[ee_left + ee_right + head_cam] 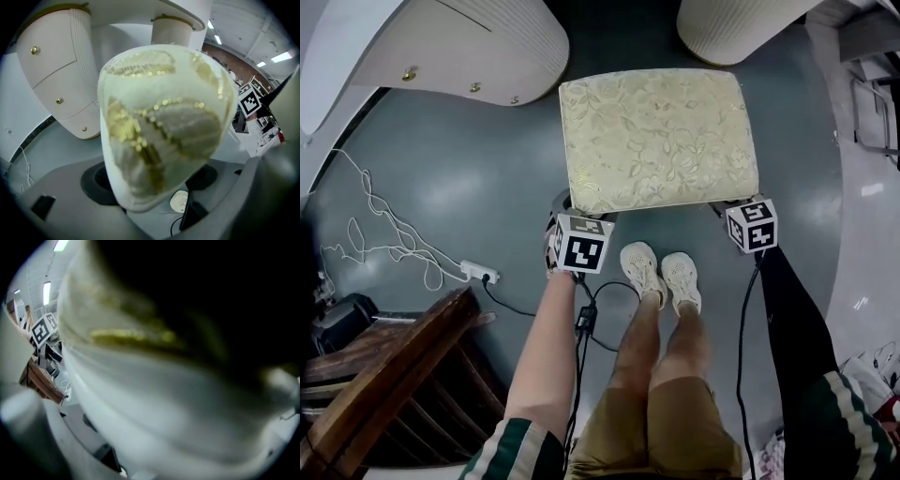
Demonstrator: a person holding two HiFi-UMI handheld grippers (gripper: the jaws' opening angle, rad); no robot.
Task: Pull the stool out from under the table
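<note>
Both left claw (569, 204) and right claw (722, 207) grip stool (656, 136), whole only overhead.

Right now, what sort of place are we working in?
Probably a staged furniture corner in a large studio or hall, not a home: a white ribbed table and cushioned stool on glossy grey floor, a loose power strip, and strip ceiling lights.

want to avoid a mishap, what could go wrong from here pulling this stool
The left gripper and right gripper each pinch only a soft cushion corner of the stool, so a hard tug might slip off. The person's shoes stand close to its near edge, so pulling further could hit them. A black cable loops beside the shoes and may snag.
</note>
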